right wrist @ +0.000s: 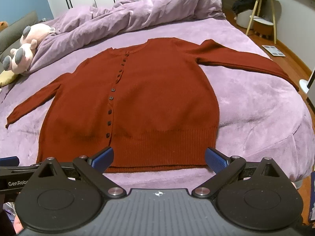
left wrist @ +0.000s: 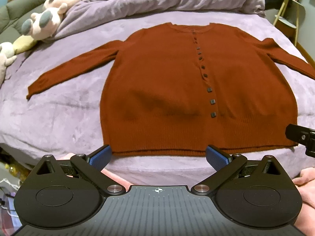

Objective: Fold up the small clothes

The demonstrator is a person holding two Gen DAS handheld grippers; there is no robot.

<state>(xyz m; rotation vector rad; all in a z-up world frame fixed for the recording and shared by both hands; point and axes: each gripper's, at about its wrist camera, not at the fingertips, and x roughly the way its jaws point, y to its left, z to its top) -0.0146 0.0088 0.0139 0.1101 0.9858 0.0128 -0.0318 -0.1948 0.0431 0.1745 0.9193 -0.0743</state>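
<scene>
On the far left of the bed (left wrist: 59, 118) lie soft toys (left wrist: 47, 19), pink and grey, next to a yellow pillow (left wrist: 23, 43). No box or basket with things in it can be seen. In the right wrist view, white letters on the black body of the left gripper read "GenRob", and the rest is cut off behind the right gripper. The task's thing is a rust-red cardigan (left wrist: 167, 90), lying flat and face up in the middle of the purple bed, with its neck pointing away and its ribbed bottom edge closest to the cameras. One sleeve reaches out to the left and the other sleeve (right wrist: 246, 63) reaches out to the right. A row of small dark square buttons (left wrist: 208, 89) runs down its front. The left gripper (left wrist: 158, 155) is wide open and holds nothing; its blue fingertips (left wrist: 101, 155) sit just in front of the bottom edge, near the left half of the cardigan. The right gripper (right wrist: 159, 157) is wide open too, holding nothing, in front of the right half of the bottom edge. Behind the cardigan lies a bunched-up purple blanket (right wrist: 149, 7). On the far right stands a small yellow table (right wrist: 261, 13) on the wood floor (right wrist: 291, 63).
</scene>
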